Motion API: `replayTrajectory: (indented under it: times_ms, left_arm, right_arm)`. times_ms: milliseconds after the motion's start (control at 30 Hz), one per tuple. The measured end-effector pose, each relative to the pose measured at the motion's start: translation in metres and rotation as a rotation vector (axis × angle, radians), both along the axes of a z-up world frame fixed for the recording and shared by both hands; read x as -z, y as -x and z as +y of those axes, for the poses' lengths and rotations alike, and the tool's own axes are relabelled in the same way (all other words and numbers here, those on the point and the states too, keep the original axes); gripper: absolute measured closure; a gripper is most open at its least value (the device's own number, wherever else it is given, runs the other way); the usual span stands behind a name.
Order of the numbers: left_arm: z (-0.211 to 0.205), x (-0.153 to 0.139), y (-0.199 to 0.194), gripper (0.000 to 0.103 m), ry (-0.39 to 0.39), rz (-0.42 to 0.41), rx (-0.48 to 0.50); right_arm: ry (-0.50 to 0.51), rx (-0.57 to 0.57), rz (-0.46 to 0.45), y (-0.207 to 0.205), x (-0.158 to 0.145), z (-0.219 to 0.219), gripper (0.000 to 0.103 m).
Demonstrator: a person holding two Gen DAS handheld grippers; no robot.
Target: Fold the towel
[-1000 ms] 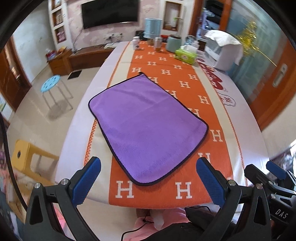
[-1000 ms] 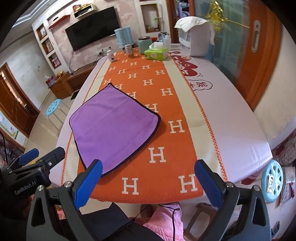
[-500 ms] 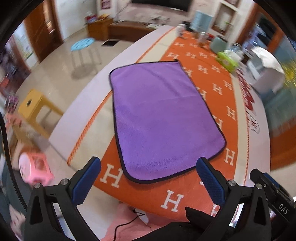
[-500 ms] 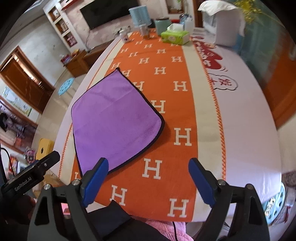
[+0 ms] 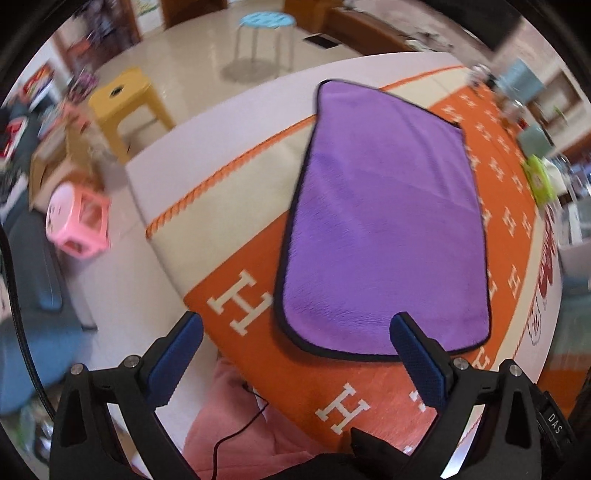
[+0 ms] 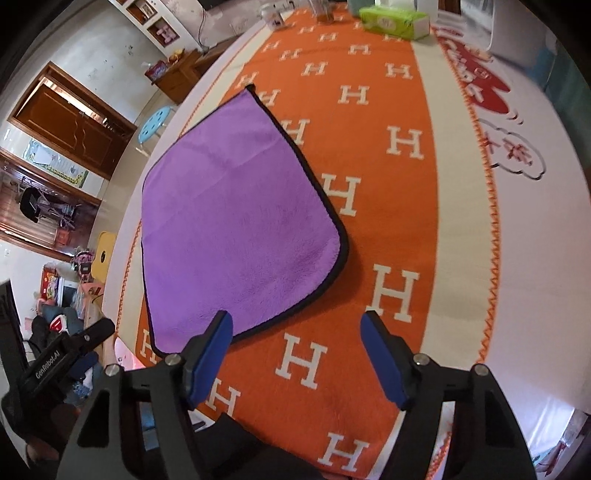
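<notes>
A purple towel with a dark border lies flat and unfolded on the orange H-patterned table runner; it also shows in the right wrist view. My left gripper is open and empty, hovering just short of the towel's near left corner. My right gripper is open and empty, above the runner just short of the towel's near right edge. The left gripper's body shows at the lower left of the right wrist view.
A green tissue box, a cup and jars stand at the table's far end. Off the table's left side are a yellow stool, a pink stool and a blue stool. The table's near edge is right below both grippers.
Both grippers have moved forward and lower toward the towel's near edge. The left one swung left toward the near left corner. The right jaws have narrowed a little. The towel has not moved.
</notes>
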State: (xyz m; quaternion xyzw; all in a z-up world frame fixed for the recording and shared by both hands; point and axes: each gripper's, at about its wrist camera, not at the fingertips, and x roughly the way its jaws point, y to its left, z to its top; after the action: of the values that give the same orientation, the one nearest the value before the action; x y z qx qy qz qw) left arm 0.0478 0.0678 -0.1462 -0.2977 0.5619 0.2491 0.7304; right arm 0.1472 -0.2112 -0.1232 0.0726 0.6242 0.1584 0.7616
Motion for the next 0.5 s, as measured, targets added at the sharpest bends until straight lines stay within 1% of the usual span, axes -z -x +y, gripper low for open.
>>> replayTrajectory:
  times_ms: [67,233,333,433,500]
  left_arm:
    - [0.005,0.011,0.005,0.003,0.035,0.017,-0.044]
    - [0.017,0.037,0.017,0.009,0.133,0.048,-0.134]
    - [0.021,0.051,0.021,0.013,0.175,0.059,-0.166]
    - [0.023,0.060,0.021,0.018,0.220,0.057,-0.190]
    - [0.024,0.068,0.020,0.025,0.254,0.052,-0.207]
  right_arm:
    - [-0.005,-0.006,0.021,-0.006,0.007,0.001,0.035]
    - [-0.014,-0.008,0.082,-0.020,0.026,0.003,0.042]
    - [-0.014,0.003,0.114,-0.026,0.036,0.003,0.045]
    - [-0.019,0.020,0.147,-0.031,0.046,0.002,0.049]
    - [-0.022,0.034,0.169,-0.036,0.052,0.000,0.052]
